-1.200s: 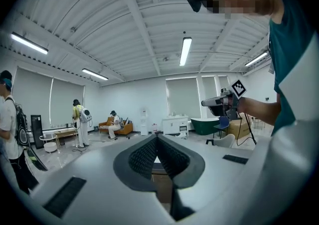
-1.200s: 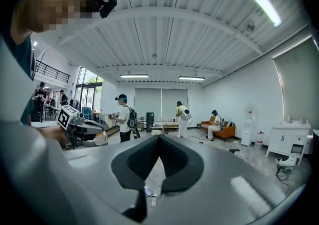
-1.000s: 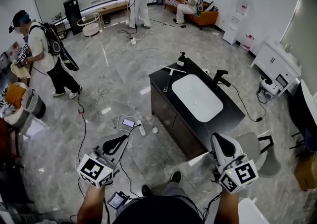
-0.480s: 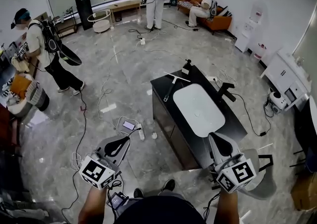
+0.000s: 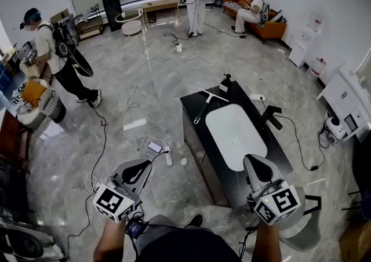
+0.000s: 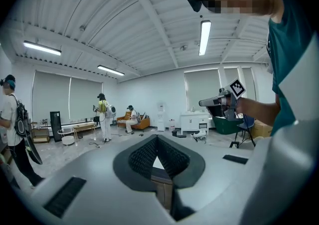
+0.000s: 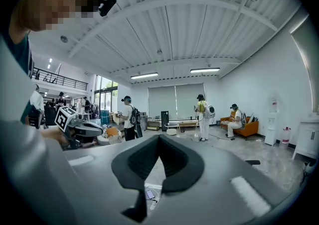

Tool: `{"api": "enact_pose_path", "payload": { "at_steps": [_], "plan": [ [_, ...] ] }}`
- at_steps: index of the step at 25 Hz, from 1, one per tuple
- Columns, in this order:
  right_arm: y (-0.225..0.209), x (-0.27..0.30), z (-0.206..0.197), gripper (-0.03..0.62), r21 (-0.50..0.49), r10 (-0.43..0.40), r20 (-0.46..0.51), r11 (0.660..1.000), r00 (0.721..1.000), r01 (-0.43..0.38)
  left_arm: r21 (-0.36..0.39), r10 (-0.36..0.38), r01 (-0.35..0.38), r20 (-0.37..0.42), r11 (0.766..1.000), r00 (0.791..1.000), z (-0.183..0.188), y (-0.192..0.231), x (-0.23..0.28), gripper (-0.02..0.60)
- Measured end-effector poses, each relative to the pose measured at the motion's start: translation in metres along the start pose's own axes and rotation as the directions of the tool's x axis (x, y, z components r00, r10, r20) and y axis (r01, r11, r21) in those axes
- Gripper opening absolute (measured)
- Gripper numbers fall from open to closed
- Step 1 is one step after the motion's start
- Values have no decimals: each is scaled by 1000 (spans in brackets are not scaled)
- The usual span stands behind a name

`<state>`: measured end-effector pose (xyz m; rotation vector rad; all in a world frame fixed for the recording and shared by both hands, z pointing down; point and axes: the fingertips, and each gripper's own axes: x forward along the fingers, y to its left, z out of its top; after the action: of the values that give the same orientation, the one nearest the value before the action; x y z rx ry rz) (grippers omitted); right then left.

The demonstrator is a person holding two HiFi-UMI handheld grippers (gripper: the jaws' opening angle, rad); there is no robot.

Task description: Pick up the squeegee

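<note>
A big room with a grey marble floor and loose cables spreads across the head view, and a black cabinet [image 5: 197, 139] with a white sink [image 5: 236, 129] stands right of centre. Since a second ago the cabinet has slid lower in the frame and closer to the person. The right claw [image 5: 259, 166] now overlaps the near end of the counter, where before it hung just short of it. I judge this to be the walk-up, with the reach itself not yet begun.

The squeegee [image 5: 204, 106] lies flat on the far left corner of the counter, above and left of the sink. Its blade points toward the top of the frame and its handle angles down-left. It is well apart from both claws, and the whole sink lies between it and the right one. The left claw [image 5: 139, 169] hangs over bare floor at lower left. Both claws are clenched with nothing between their pads, so whichever takes the handle must first spread its jaws.
</note>
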<state>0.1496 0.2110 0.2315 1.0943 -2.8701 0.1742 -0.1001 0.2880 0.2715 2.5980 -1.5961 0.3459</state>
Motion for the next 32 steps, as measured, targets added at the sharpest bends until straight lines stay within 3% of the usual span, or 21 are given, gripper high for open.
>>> {"api": "enact_pose_path", "payload": {
  "at_steps": [7,11,21,32],
  "plan": [
    [-27,15,-6,9,29,-19,-15,999,1000,20,-7,-29,29,-17,1000,999,-4,11,38,3],
    [-37,27,0,9,31,-73,-18,997,997,74,0,-106,106,-20,994,994,5,24,74,3],
    [-67,73,4,9,50,-225,-18,973,974,225,44,-286,285,3,957,958,28,73,160,3],
    [-71,130,12,9,44,-343,-23,938,939,344,43,-381,381,1,924,924,22,145,200,3]
  ]
}}
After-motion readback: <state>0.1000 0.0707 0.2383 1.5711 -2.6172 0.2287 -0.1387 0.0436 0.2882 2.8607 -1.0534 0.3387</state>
